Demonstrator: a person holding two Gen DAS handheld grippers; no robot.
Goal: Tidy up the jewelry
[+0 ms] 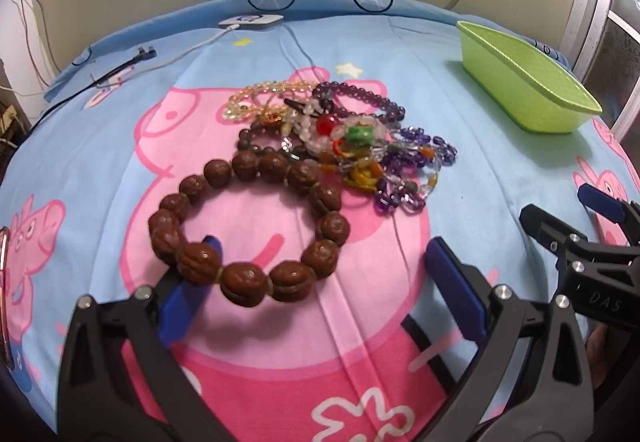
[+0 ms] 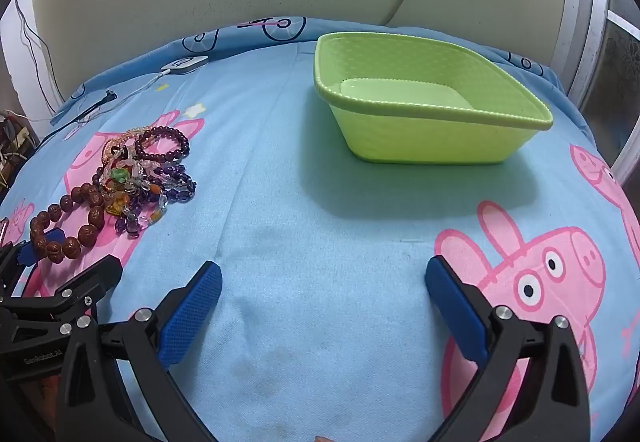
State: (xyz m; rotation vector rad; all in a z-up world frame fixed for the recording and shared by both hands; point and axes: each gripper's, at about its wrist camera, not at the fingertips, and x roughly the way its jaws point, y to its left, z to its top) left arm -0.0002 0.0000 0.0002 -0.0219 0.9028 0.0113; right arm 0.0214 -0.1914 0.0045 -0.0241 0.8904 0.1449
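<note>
A brown walnut-bead bracelet (image 1: 248, 230) lies on the cartoon bedsheet, with a pile of beaded bracelets (image 1: 352, 137) behind it: purple, amber, clear and multicoloured. My left gripper (image 1: 320, 294) is open, its left pad under the walnut bracelet's near edge, its right pad beside it. The bracelet (image 2: 68, 226) and pile (image 2: 148, 169) also show at the left in the right wrist view. My right gripper (image 2: 324, 310) is open and empty over bare sheet, in front of an empty green basket (image 2: 432, 145).
The green basket (image 1: 524, 81) stands at the back right. A white charger with cable (image 1: 252, 21) and a black clip (image 1: 124, 65) lie near the far edge by the wall. The right gripper (image 1: 592, 242) shows at the right edge of the left view.
</note>
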